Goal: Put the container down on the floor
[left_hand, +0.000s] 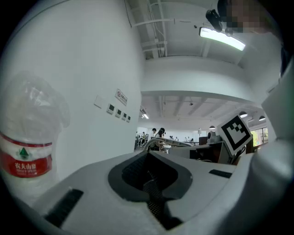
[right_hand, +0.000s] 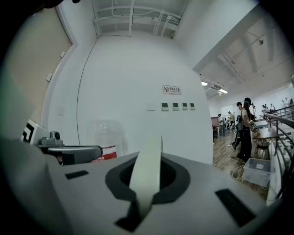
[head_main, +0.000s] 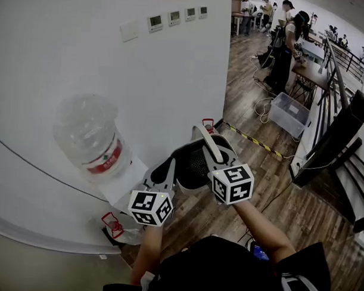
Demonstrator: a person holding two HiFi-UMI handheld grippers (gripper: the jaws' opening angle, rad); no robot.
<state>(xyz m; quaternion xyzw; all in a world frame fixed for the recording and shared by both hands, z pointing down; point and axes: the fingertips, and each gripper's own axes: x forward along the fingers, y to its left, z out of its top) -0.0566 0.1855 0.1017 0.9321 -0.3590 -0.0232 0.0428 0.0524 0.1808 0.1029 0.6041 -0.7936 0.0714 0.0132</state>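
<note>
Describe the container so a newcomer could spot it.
Start at the white wall; before it the left gripper and right gripper meet above the floor. Between them is the container: a dark mesh basket with a pale handle, unlike the clear water bottle beside it.

dark mesh container (head_main: 190, 166), pale arched handle (head_main: 209, 143) up, held upright above the wooden floor (head_main: 287, 217) near the wall (head_main: 84, 49).

Both grippers held out side by side, forearms outstretched.
Left gripper (head_main: 167, 170) and right gripper (head_main: 213, 161) each clamp the container (head_main: 192, 167) between them.
</note>
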